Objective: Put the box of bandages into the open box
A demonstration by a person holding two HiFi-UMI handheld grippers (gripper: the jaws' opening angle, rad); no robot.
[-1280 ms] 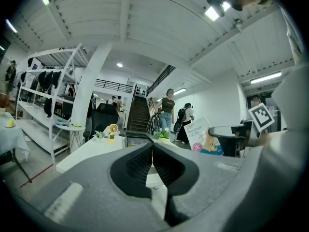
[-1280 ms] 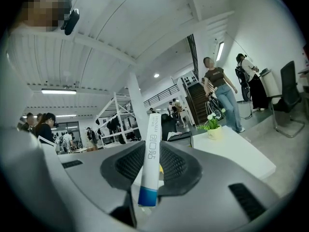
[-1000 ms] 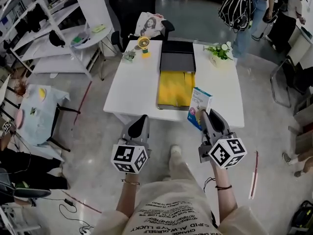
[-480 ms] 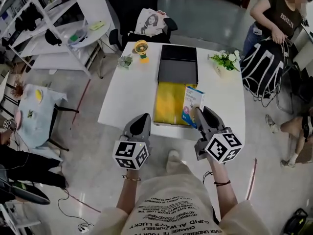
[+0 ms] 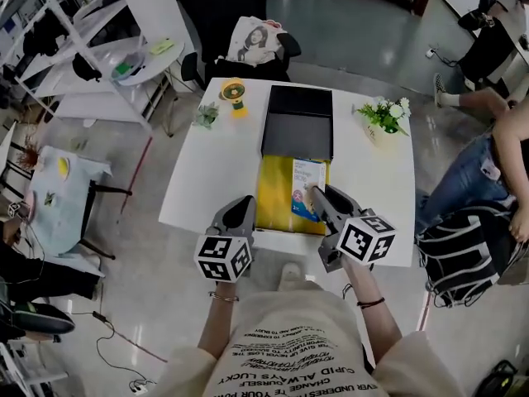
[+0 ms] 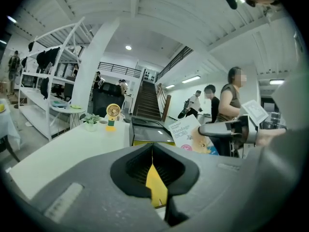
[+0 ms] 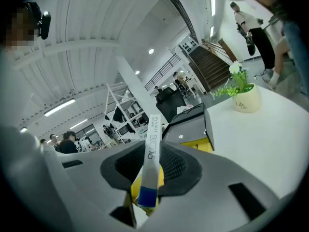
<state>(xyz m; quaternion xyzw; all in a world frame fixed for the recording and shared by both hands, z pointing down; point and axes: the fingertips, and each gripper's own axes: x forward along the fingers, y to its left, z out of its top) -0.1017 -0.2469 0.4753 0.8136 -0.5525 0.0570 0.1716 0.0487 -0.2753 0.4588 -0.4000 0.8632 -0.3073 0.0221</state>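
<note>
The open box (image 5: 273,190), yellow inside with its black lid (image 5: 297,122) folded back, lies in the middle of the white table (image 5: 207,168). The box of bandages (image 5: 304,190), white and blue, hangs upright over the right part of the yellow inside. My right gripper (image 5: 317,197) is shut on it, and in the right gripper view its narrow edge (image 7: 152,151) stands between the pads. My left gripper (image 5: 243,202) hovers at the table's near edge, left of the open box, shut and holding nothing. From the left gripper view the bandage box (image 6: 186,132) shows to the right.
A small yellow fan (image 5: 231,93) and a little plant (image 5: 204,116) stand at the table's far left, a flower pot (image 5: 384,118) at its far right. A chair with a printed bag (image 5: 252,40) is behind. People and a backpack (image 5: 463,255) are at the right.
The person has stepped up to the table. My right gripper has carried the box of bandages left, from the table's front right corner to above the yellow inside. The left gripper stays shut.
</note>
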